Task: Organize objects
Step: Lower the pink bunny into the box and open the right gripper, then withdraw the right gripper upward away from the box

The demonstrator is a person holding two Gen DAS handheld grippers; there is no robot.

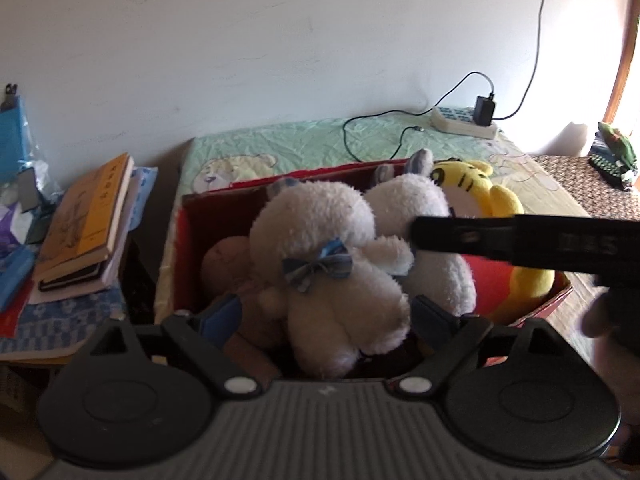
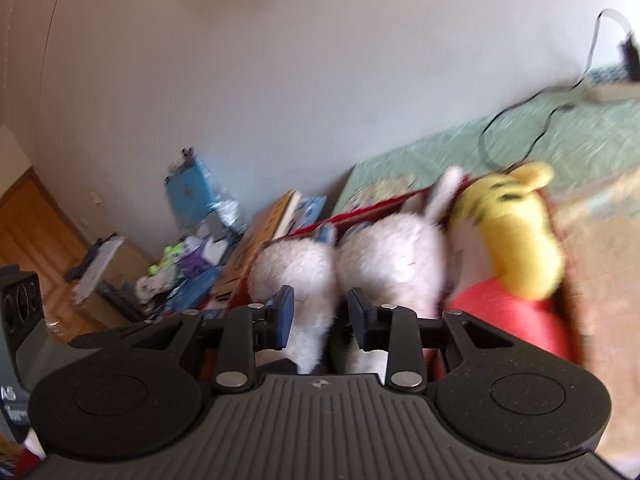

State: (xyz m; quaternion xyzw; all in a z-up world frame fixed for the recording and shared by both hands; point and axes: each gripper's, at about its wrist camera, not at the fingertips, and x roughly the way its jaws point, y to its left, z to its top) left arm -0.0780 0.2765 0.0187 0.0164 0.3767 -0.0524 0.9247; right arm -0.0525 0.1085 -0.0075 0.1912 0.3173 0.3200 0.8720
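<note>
Red cardboard box [image 1: 188, 240] on the bed [image 1: 300, 136] already holds the white plush lamb [image 1: 320, 248], its twin [image 1: 416, 204] and the yellow tiger [image 1: 480, 188]; little seems left. Left tool [image 1: 326, 316] gapes around the lamb, unpressed; right tool [image 2: 320, 316] stands narrowly parted, gripping nothing.

Left gripper [image 1: 326, 320]: jaws spread wide, the blue pads [image 1: 224, 314] standing apart at either side, pointing steeply downward; nothing is pressed between them. Right gripper [image 2: 320, 316]: jaws drawn in to a narrow gap, pads [image 2: 282, 314] facing one another, tilted gently downward (its view is blurred, so contact with anything cannot be told). In the left wrist view a black finger of the right gripper reaches in from the right edge, with part of a hand [image 1: 600, 316] below it
</note>
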